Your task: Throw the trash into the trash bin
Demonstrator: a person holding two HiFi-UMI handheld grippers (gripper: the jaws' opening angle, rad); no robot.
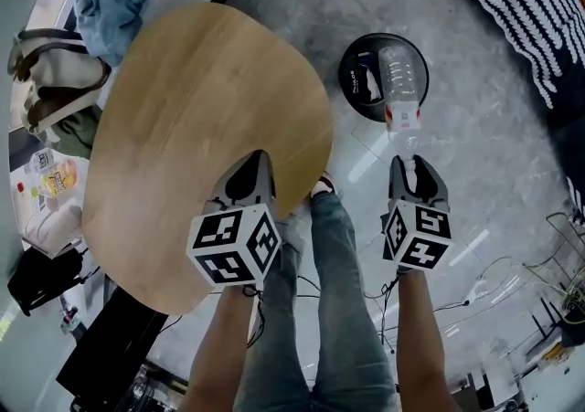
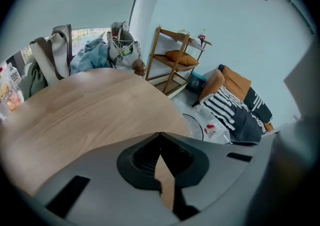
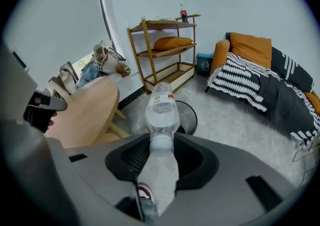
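My right gripper (image 1: 409, 162) is shut on the neck of a clear plastic bottle (image 1: 403, 79) with a red and white label. The bottle points away from me and lies over the round black trash bin (image 1: 352, 90) on the floor. In the right gripper view the bottle (image 3: 161, 112) sticks out from between the jaws of the right gripper (image 3: 161, 137), with the bin (image 3: 189, 115) just behind it. My left gripper (image 1: 259, 159) hangs over the near edge of the round wooden table (image 1: 201, 127). Its tips meet, with nothing between them (image 2: 160, 135).
Bags and clothes (image 1: 55, 81) sit on chairs left of the table. A wooden shelf (image 3: 165, 54) stands by the wall. A sofa with a striped blanket (image 3: 250, 79) is at the right. Cables (image 1: 512, 291) lie on the floor. The person's legs (image 1: 338, 310) stand between the grippers.
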